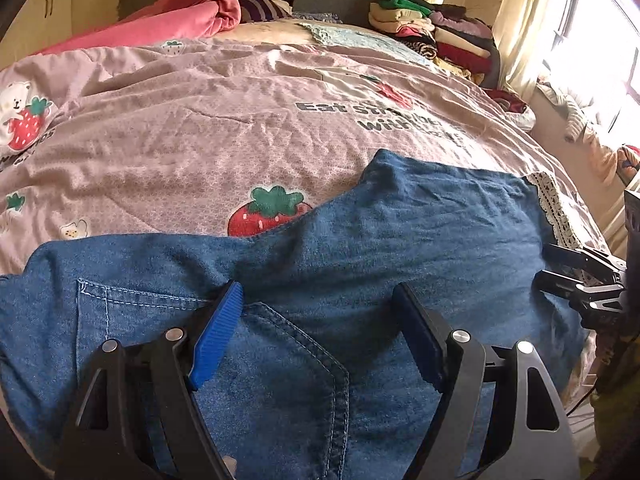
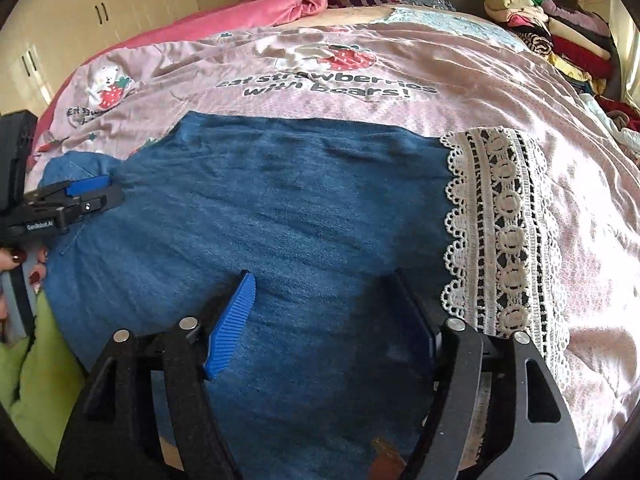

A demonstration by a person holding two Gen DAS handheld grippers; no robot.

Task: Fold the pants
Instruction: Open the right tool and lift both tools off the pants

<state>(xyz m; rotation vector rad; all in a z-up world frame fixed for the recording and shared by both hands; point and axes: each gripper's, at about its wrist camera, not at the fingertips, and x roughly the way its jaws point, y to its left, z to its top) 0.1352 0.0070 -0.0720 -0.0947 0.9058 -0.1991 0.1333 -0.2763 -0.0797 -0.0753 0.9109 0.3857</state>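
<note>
Blue denim pants (image 1: 420,220) lie spread flat across a pink strawberry-print bedspread (image 1: 192,128). Their white lace hem (image 2: 504,232) points to the right. My left gripper (image 1: 318,292) stands open just above the stitched back pocket (image 1: 280,380), with only flat denim under its jaws. In the right wrist view the same pants (image 2: 280,200) fill the middle, and my right gripper (image 2: 322,280) is open over the leg, close to the left of the lace. Each gripper shows in the other's view: the right gripper (image 1: 560,268) at the lace end, the left gripper (image 2: 96,192) at the pocket end.
A tall stack of folded clothes (image 1: 440,28) stands at the bed's far right corner. A heap of pink garments (image 1: 192,8) lies at the head of the bed. Cupboard doors (image 2: 100,8) are at the far left, cream curtains (image 1: 520,40) on the right. A green cloth (image 2: 24,360) hangs at the near left.
</note>
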